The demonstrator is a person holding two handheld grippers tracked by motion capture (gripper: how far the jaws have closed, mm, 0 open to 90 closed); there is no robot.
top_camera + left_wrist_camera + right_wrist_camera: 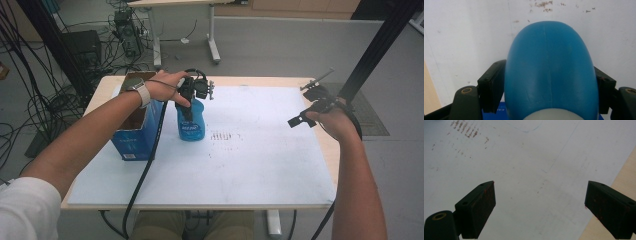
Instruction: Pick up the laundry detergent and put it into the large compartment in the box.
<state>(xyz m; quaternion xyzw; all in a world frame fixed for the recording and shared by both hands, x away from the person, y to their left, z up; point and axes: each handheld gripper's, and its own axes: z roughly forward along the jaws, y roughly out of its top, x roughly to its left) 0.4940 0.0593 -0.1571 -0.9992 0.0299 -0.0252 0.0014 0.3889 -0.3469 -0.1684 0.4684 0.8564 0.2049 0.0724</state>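
Observation:
A blue plastic bottle (191, 126) stands upright on the white board (270, 165), just right of a blue cardboard box (131, 142). My left gripper (188, 111) comes down on it from above. In the left gripper view the bottle's rounded blue body (550, 67) sits between the two black pads (491, 85), which press against its sides. My right gripper (304, 105) hovers over the board's right edge. Its jaws stand wide apart in the right gripper view (539, 207) with nothing between them.
The open-topped blue box stands at the table's back left, touching or nearly touching the bottle. Brown smudges (225, 136) mark the board's middle. The left gripper's black cable (145, 170) trails across the board to the front edge. Wooden table rim (332, 150) shows at right.

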